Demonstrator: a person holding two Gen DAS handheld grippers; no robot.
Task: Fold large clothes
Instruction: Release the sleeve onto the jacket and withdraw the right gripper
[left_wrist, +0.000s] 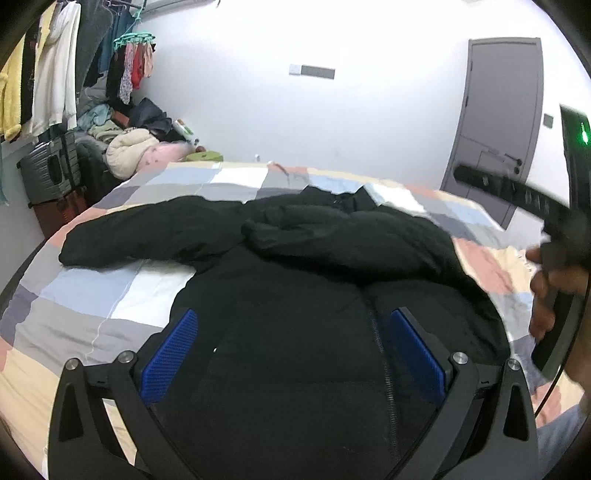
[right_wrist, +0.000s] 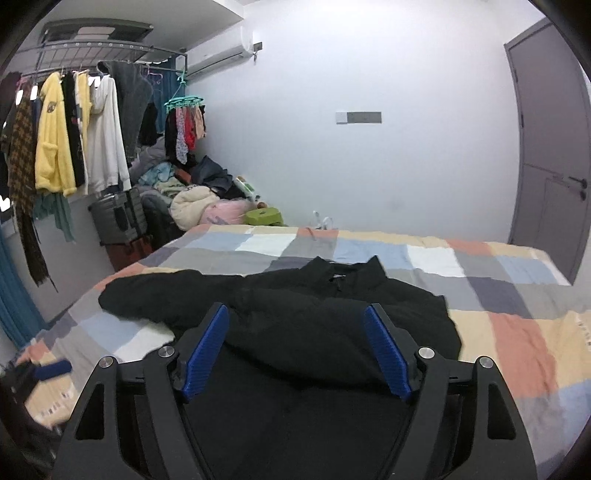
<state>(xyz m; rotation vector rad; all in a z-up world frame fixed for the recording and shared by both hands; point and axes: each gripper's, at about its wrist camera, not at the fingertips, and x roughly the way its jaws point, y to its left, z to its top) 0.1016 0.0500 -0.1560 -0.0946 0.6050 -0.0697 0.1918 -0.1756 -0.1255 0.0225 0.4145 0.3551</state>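
lying collar-away on bed (right_wrist: 517, 332), black jacket (right_wrist: 314, 325), both grippers' fingers wide

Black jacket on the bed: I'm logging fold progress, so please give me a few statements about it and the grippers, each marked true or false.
1. The black jacket lies on a patchwork bedspread. True.
2. Its left sleeve is folded across the chest. False: it stretches out sideways over the bedspread.
3. The left gripper is open above the jacket. True.
4. The right gripper is clamped on the collar. False: it is open and grips nothing.
5. The zipper runs down the jacket's front. True.
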